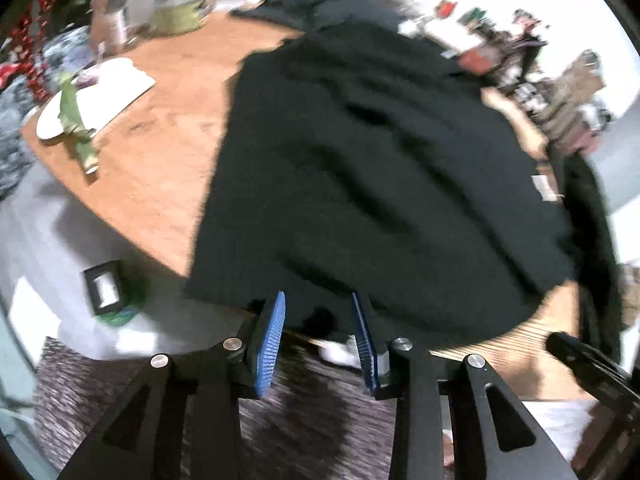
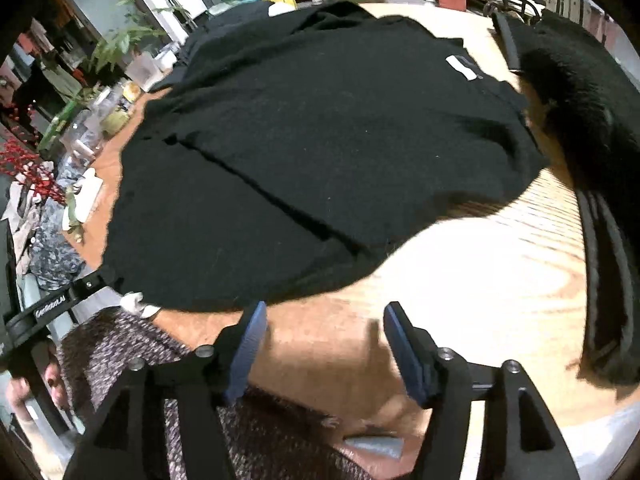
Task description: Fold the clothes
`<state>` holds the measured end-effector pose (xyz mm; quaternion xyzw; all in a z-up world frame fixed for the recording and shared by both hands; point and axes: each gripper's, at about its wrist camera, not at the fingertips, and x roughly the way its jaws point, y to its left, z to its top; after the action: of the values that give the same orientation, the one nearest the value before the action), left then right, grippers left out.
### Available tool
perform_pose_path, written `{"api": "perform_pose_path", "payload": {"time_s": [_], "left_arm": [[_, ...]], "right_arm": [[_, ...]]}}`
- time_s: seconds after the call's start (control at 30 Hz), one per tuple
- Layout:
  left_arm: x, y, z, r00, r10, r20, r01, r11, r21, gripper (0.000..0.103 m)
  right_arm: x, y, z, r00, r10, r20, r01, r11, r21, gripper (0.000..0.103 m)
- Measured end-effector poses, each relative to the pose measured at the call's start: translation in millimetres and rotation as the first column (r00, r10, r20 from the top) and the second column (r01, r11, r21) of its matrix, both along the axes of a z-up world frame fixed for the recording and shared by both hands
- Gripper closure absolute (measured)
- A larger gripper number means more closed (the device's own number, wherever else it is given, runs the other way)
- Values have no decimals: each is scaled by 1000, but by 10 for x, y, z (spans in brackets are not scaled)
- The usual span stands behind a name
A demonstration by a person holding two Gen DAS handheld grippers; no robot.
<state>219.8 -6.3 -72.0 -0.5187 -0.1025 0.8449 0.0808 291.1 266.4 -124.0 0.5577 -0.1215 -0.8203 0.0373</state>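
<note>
Blue ribbed pads of the left gripper [image 1: 318, 328] stand apart with nothing pinched between them, hanging over the near hem of the black garment [image 1: 368, 168], which lies spread flat on the wooden table [image 1: 160, 160]. Left of the garment, on the bare wood, rests a white board [image 1: 100, 96] with green leaves on it; clear jars [image 1: 160, 8] crowd the table's far edge beyond that. On the garment's right side a small white label [image 1: 544, 188] shows, and further right a second dark cloth [image 1: 592, 240] hangs over the table's edge.

From the right wrist view, the right gripper [image 2: 324, 320] also has its jaws spread wide and empty, over bare wood just short of the garment's near hem. A speckled knit fabric [image 2: 120, 344] sits below the left finger
</note>
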Motion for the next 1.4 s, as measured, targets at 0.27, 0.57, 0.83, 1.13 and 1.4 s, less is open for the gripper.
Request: {"api": "perform_pose_path", "payload": {"time_s": [0.27, 0.57, 0.83, 1.13, 1.4], "left_arm": [[439, 24, 474, 991, 16, -130, -20, 999, -33, 31], [652, -65, 621, 993, 64, -100, -72, 994, -79, 28], [505, -17, 667, 997, 23, -77, -35, 988, -150, 26], [125, -23, 181, 997, -28, 74, 35, 994, -102, 26], [-505, 61, -34, 1000, 4, 13, -3, 998, -57, 26]], "right_arm": [[485, -73, 556, 991, 19, -132, -21, 1000, -17, 14], [693, -127, 848, 976, 76, -206, -78, 997, -5, 1], [553, 28, 824, 984, 19, -177, -31, 997, -69, 0], [138, 308, 339, 992, -121, -44, 117, 989, -89, 4], [-619, -164, 101, 1000, 21, -22, -21, 1000, 7, 4]]}}
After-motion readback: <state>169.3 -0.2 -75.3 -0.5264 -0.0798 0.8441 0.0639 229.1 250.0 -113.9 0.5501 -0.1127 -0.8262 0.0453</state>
